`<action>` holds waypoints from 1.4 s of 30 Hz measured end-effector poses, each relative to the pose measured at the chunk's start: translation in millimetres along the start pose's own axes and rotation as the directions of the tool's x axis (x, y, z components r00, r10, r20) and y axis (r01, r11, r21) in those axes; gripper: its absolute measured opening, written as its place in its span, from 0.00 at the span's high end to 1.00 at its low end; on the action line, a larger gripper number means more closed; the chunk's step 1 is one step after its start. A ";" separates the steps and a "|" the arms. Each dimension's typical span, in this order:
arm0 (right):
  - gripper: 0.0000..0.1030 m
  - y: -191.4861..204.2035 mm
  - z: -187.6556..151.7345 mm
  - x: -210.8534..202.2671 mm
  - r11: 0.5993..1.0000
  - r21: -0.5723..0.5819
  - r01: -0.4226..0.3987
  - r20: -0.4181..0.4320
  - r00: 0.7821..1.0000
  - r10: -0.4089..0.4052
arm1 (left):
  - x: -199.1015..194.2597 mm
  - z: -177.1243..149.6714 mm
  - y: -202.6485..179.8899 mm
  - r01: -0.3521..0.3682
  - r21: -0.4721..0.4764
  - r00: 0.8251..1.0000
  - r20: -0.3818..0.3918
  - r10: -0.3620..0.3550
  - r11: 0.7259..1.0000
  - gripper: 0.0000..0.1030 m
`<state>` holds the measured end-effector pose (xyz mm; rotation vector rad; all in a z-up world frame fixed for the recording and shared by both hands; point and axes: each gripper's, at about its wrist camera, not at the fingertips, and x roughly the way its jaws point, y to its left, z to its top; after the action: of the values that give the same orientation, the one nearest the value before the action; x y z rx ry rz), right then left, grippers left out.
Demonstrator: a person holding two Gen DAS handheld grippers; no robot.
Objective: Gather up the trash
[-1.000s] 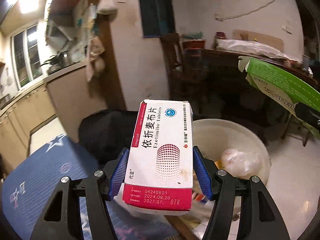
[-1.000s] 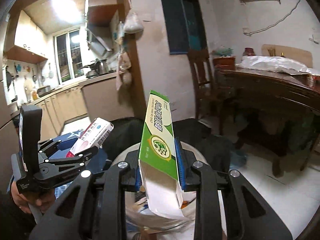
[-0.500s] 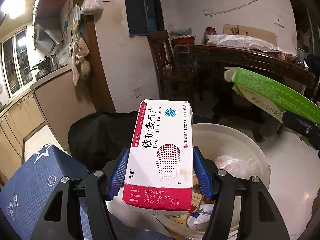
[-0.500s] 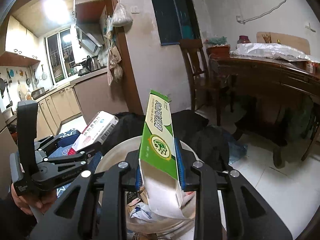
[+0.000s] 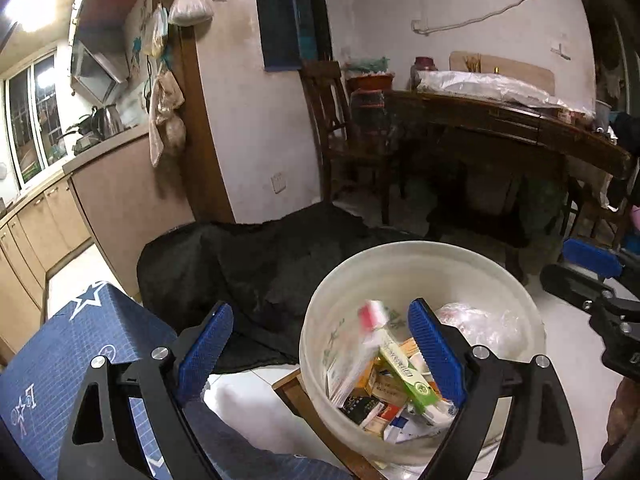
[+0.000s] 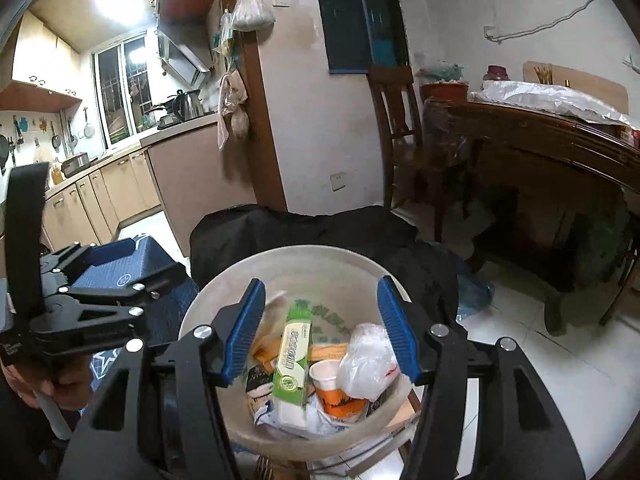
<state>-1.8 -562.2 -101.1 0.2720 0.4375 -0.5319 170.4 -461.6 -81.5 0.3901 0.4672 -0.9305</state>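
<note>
You are at the release step: both boxes are leaving your grippers and falling into the white bucket, which fills the lower centre of both views. Your left gripper has its jaws opening, with nothing pressed between the blue pads; the white and red medicine box is a blur just inside the bucket, in the lower centre of the left view. Your right gripper is also opening and holds nothing; the green box lies below it on the pile, beside a paper cup and a crumpled plastic bag.

I think the next move is to lift both grippers clear of the rim and search for more trash. None is visible outside the bucket here.

The bucket seems to stand on a low wooden stool over a pale tiled floor. Behind it lies a black cloth; a blue starred box is at lower left, a dark wooden table at right, kitchen cabinets at left.
</note>
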 end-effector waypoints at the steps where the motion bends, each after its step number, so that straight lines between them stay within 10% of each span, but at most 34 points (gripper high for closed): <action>1: 0.43 1.9 -1.7 -3.2 1.000 -0.002 0.001 0.001 1.000 -0.001 | -6.8 -2.2 0.2 -0.001 0.003 1.000 0.010 0.001 1.000 0.13; 8: 0.06 28.8 -26.7 -69.3 0.997 -0.044 0.068 0.073 0.995 -0.065 | -90.8 -38.2 -1.2 0.100 0.058 0.985 0.137 -0.108 0.993 0.05; 16: 0.05 45.0 -41.0 -164.5 0.982 -0.061 0.180 0.186 0.968 -0.166 | -180.6 -82.7 -12.6 0.160 0.184 0.947 0.247 -0.203 0.970 0.05; 23: 0.05 80.7 -56.0 -200.1 0.985 -0.143 0.097 0.244 0.968 -0.060 | -248.7 -138.6 29.0 -0.073 0.062 0.946 0.321 0.050 0.995 0.05; 32: 0.05 113.5 -87.6 -190.9 0.977 -0.209 0.042 0.144 0.990 -0.012 | -289.1 -195.9 93.7 -0.274 -0.118 0.921 0.254 0.295 0.955 0.04; 42: 0.05 142.2 -63.4 -168.2 0.942 -0.336 0.016 0.063 0.998 0.005 | -316.1 -223.5 202.4 -0.451 -0.408 0.842 0.099 0.530 0.794 0.05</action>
<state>-75.8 -349.5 -58.4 -0.0749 0.4604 -0.4607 129.5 -26.7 -72.9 0.0535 0.3115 -0.3475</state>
